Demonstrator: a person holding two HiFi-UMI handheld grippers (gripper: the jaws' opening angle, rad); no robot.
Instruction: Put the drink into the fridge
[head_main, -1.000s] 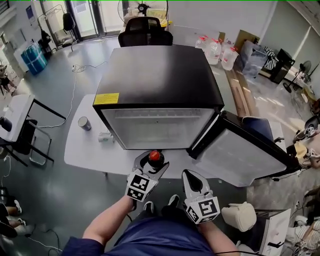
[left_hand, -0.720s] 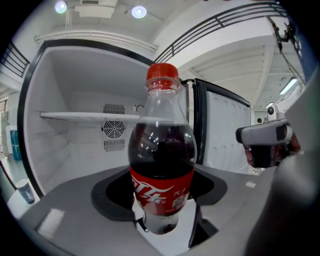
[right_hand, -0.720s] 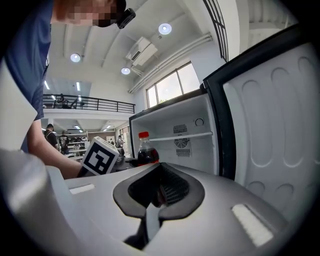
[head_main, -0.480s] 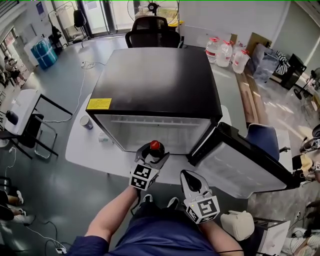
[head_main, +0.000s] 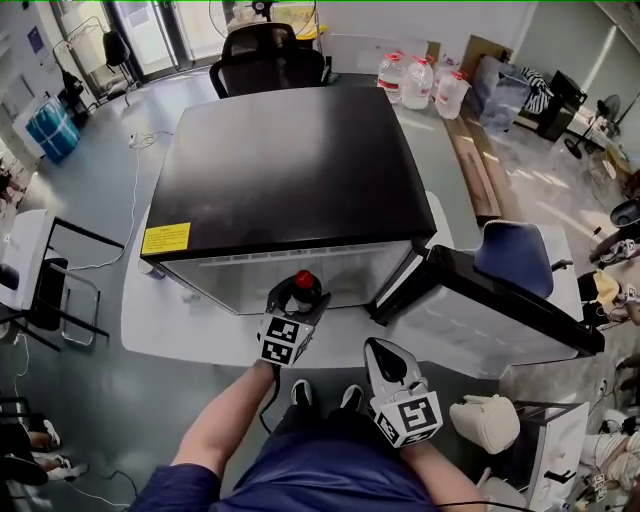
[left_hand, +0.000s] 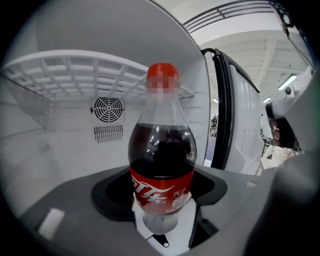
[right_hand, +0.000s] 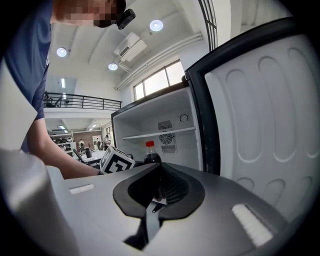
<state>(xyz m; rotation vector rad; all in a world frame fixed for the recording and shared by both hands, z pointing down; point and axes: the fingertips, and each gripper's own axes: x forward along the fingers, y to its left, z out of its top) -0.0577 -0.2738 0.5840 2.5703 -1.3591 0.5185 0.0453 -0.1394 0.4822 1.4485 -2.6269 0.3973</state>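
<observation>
A cola bottle (left_hand: 161, 170) with a red cap and red label stands upright, with my left gripper (left_hand: 159, 215) shut on its lower body. In the head view the bottle (head_main: 303, 285) and left gripper (head_main: 291, 312) are at the mouth of the black mini fridge (head_main: 290, 170). The white fridge interior (left_hand: 75, 130) with a wire shelf (left_hand: 75, 70) and a rear fan lies straight ahead. The fridge door (head_main: 500, 315) hangs open to the right. My right gripper (head_main: 390, 368) is shut and empty, lower and to the right. The right gripper view shows the bottle (right_hand: 151, 153) and the door's inner liner (right_hand: 265, 110).
The fridge stands on a white table (head_main: 150, 310). A black office chair (head_main: 265, 55) is behind it and a blue chair (head_main: 515, 255) behind the open door. Water jugs (head_main: 420, 80) stand at the back right. A white bag (head_main: 485, 425) lies near my right arm.
My left gripper has carried the bottle forward to the fridge opening. My head has moved over the fridge, so its interior is mostly hidden from above. The right gripper has stayed put.
</observation>
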